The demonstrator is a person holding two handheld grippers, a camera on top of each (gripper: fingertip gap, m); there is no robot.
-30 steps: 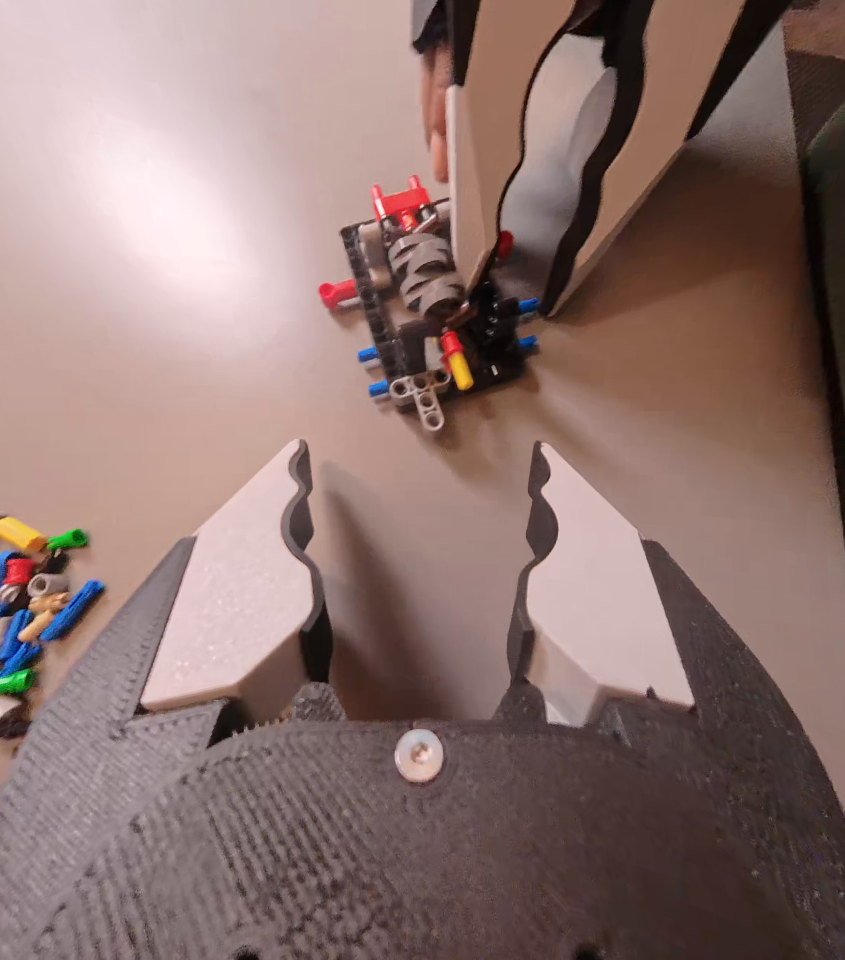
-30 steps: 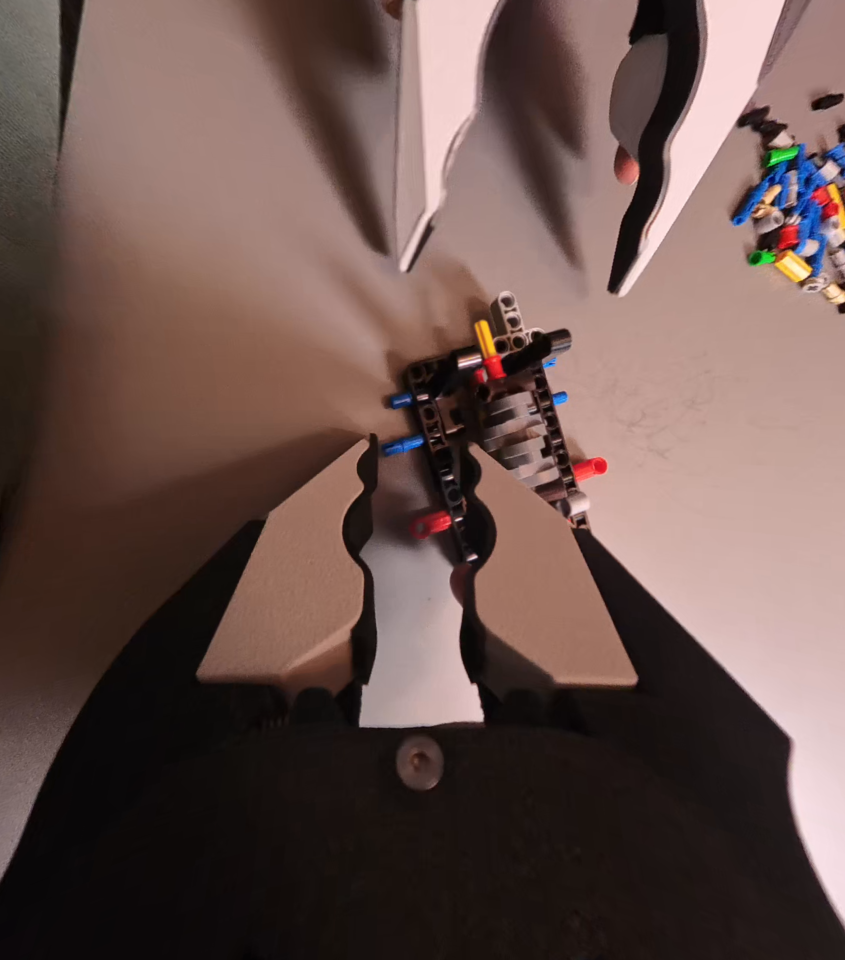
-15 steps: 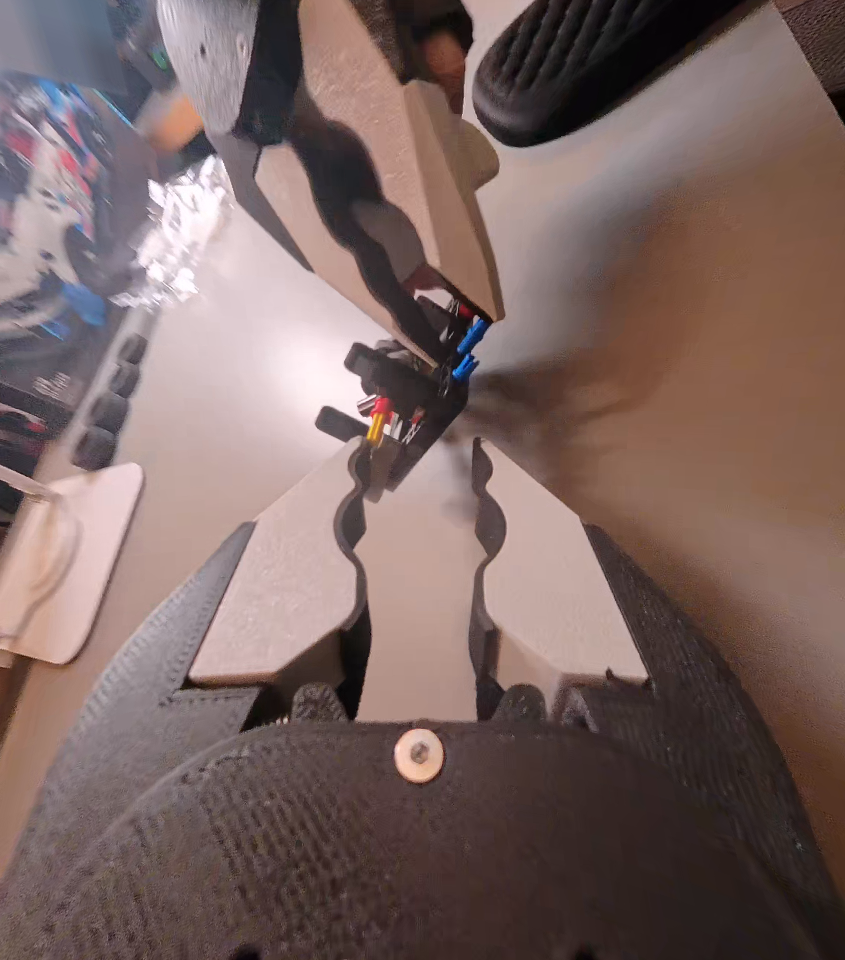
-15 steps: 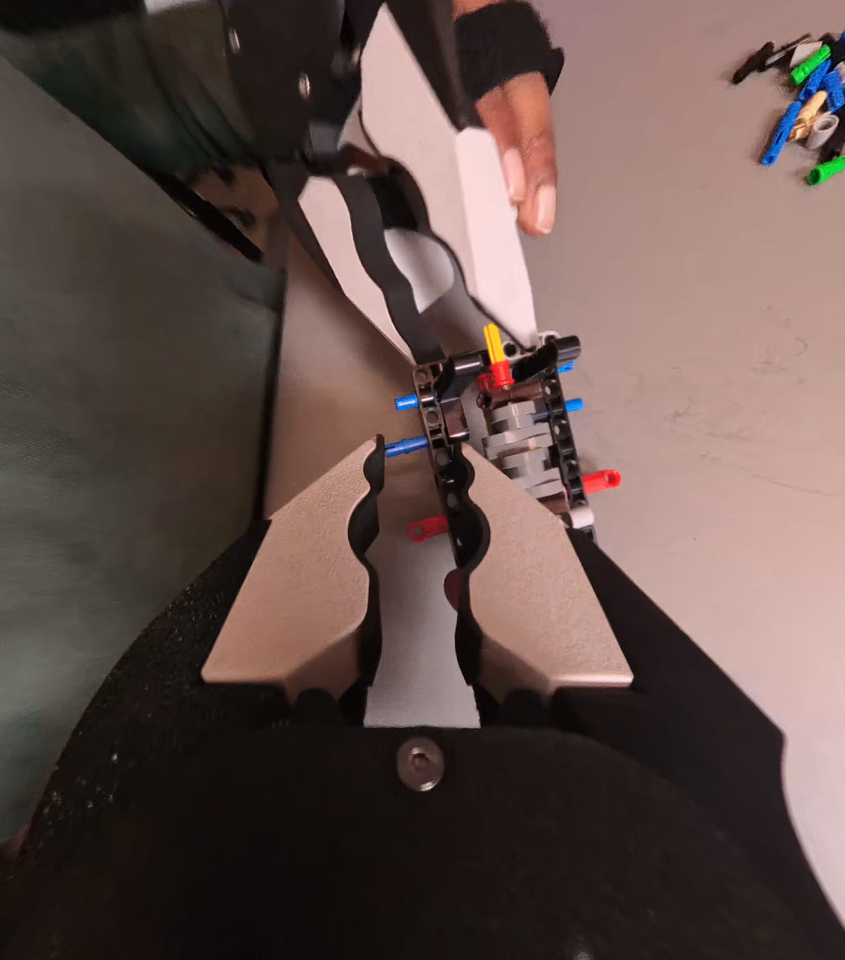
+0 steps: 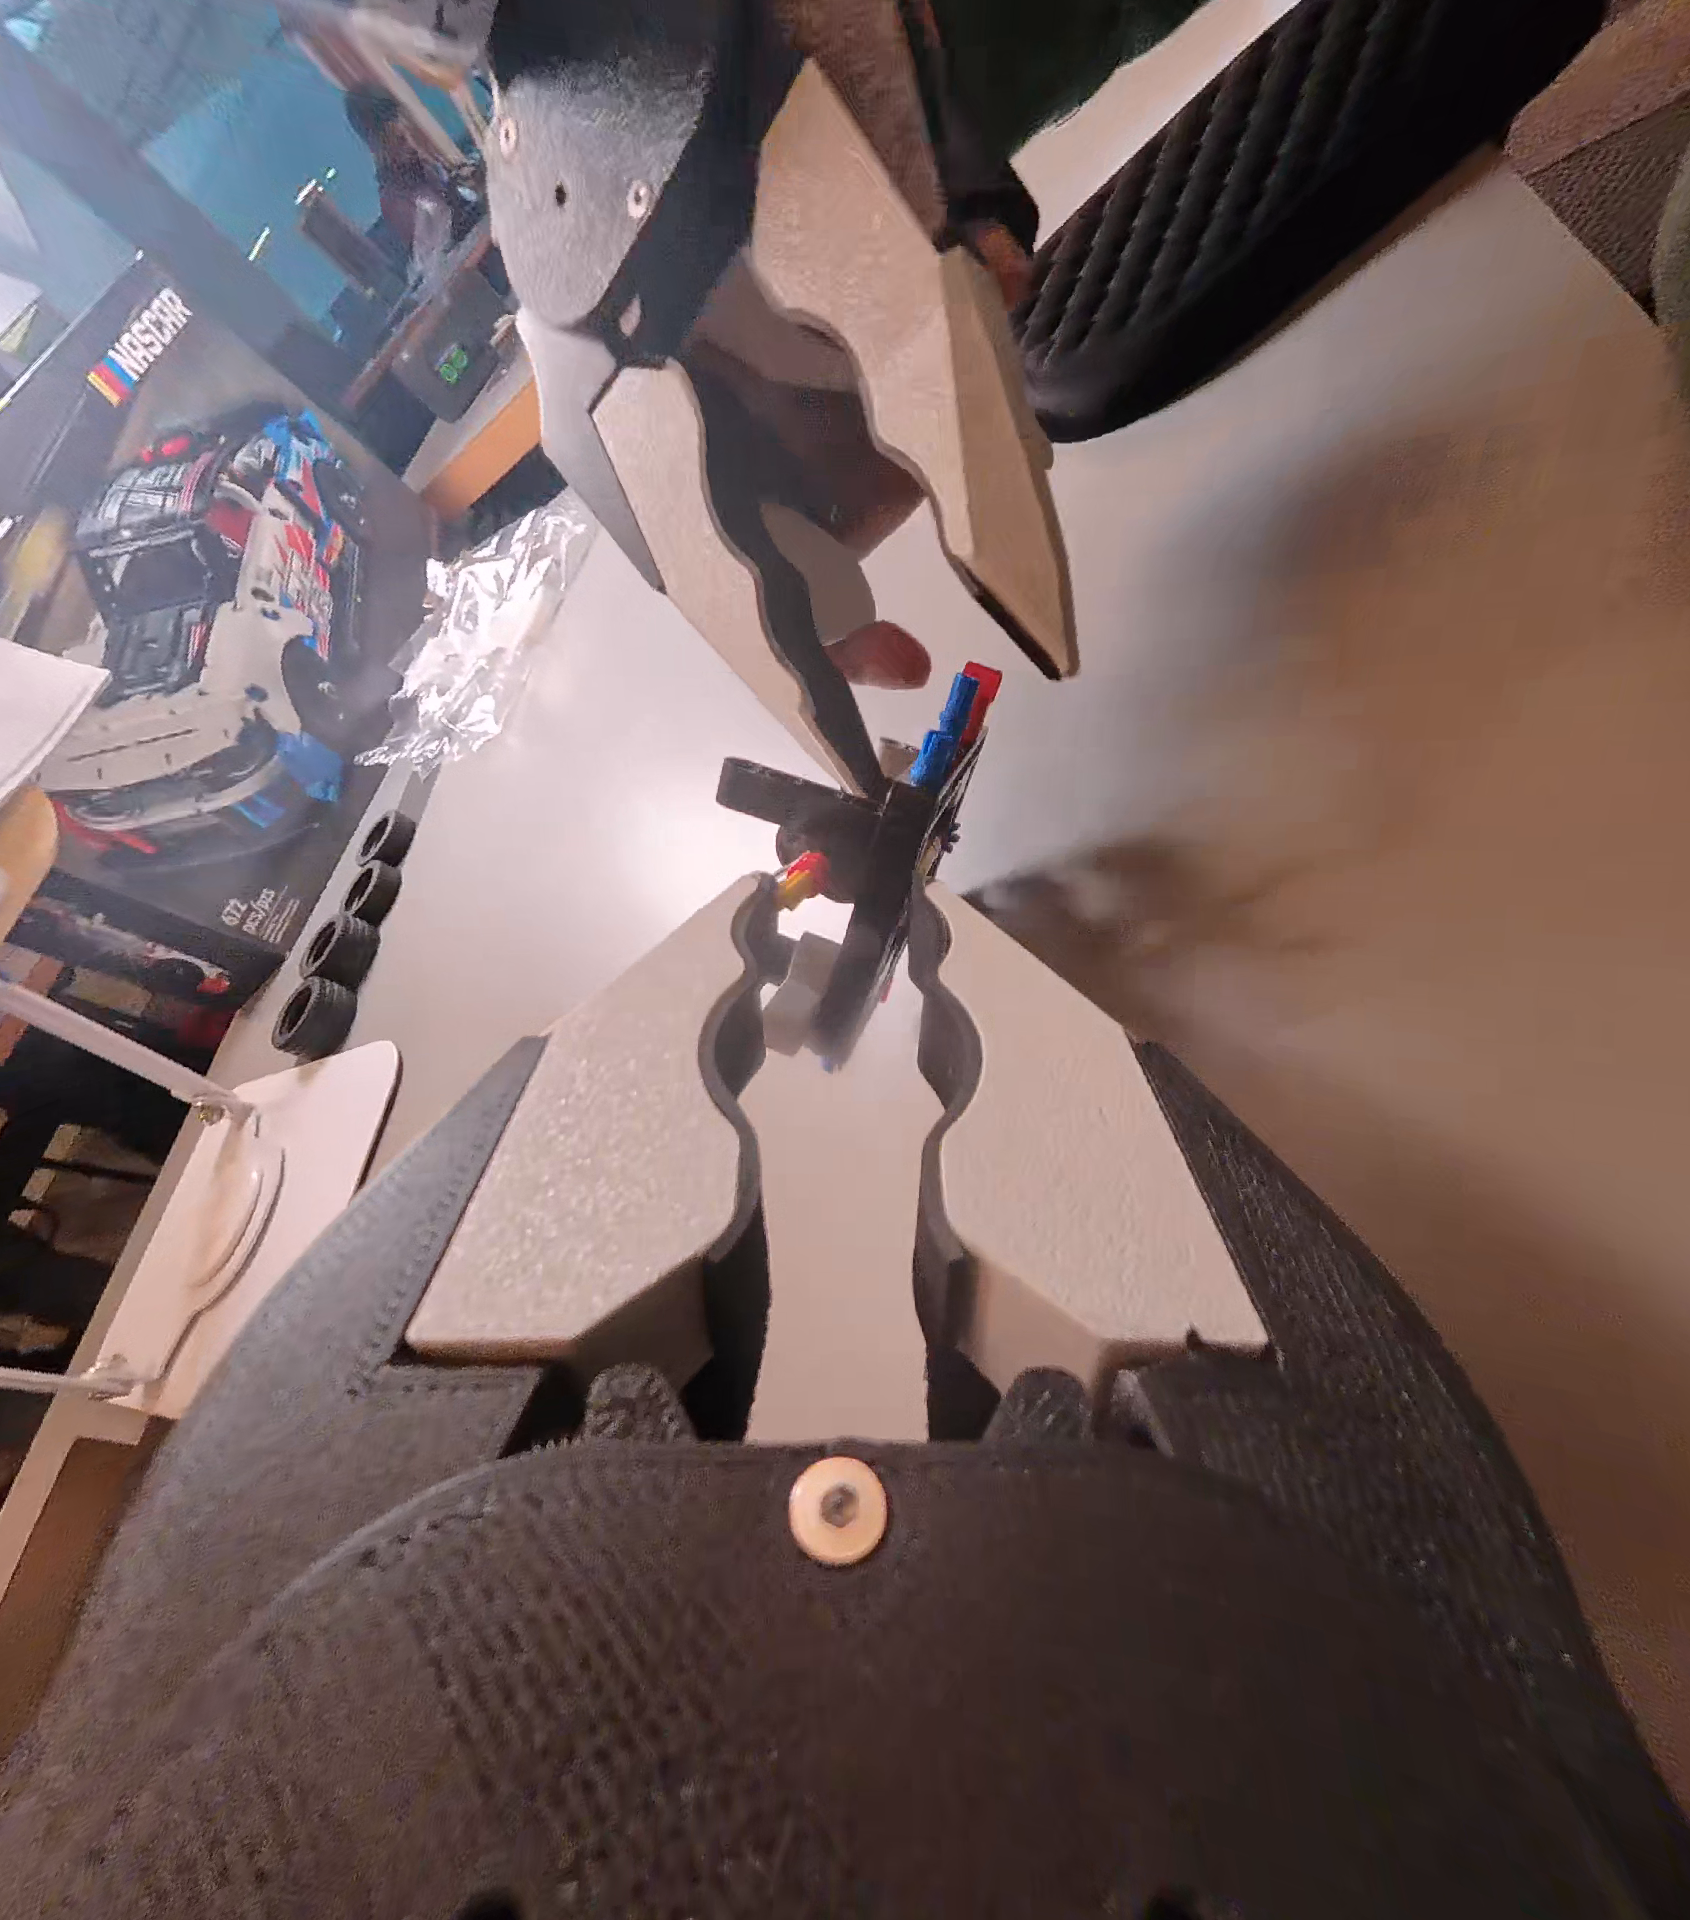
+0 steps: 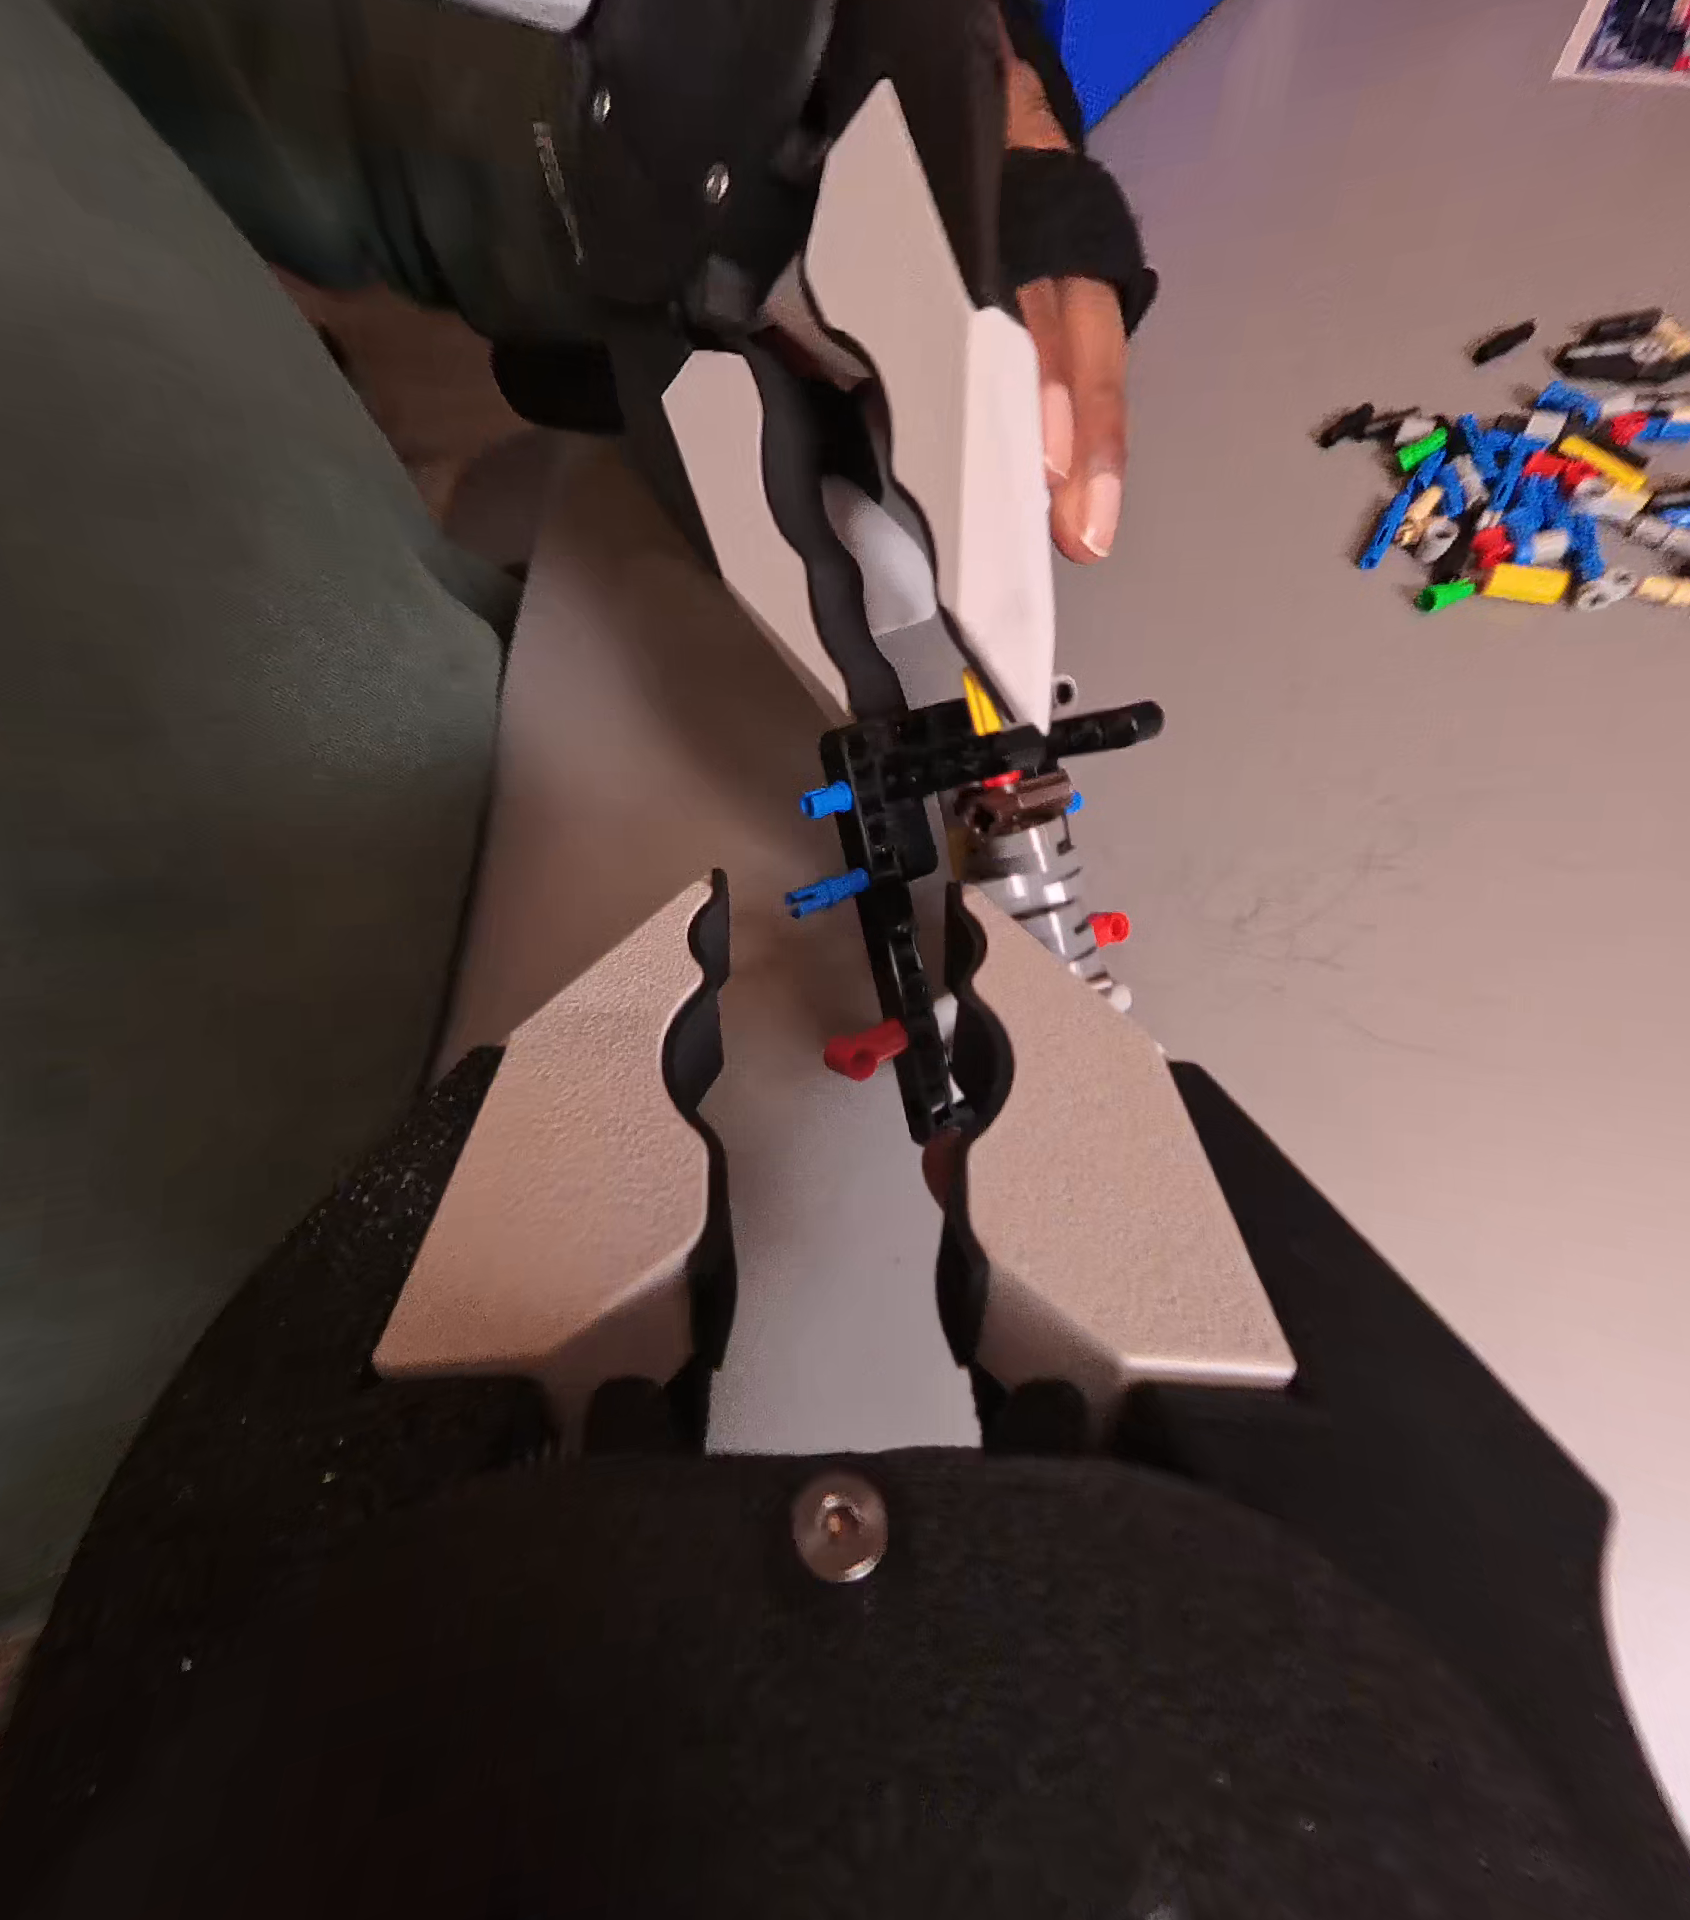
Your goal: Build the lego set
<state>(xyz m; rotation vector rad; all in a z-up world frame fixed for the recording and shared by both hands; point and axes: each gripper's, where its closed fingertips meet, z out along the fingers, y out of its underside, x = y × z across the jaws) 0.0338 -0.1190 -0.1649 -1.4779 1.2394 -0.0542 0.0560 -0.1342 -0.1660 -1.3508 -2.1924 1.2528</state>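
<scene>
— What did the place look like?

— A pale, smooth table (image 6: 1443, 935) ran beside a grey-green upholstered seat (image 6: 145, 727). At the far end stood a boxed set with a race car pictured on it (image 5: 176, 623), with crinkled clear plastic (image 5: 488, 623) next to it and a white stand (image 5: 280, 1174) in front.

— And the model?

— The lego assembly (image 6: 898, 831) stood on edge between both tools. The left gripper (image 5: 841, 894) was clamped on one end. The right gripper (image 6: 836, 894) had its jaws apart, and the black beam lay against only one finger.

— What had changed?

— A second before, the assembly lay flat on the table with the left gripper wide and well short of it. Half a second before, that gripper's tip only just met it.

— Counts?

— Two grippers, one assembly, one pile of loose pieces (image 6: 1589, 499), four black tyres (image 5: 342, 935) in a row, two blue pins (image 6: 825, 800) and two red pins (image 6: 862, 1049) jutting out.
</scene>
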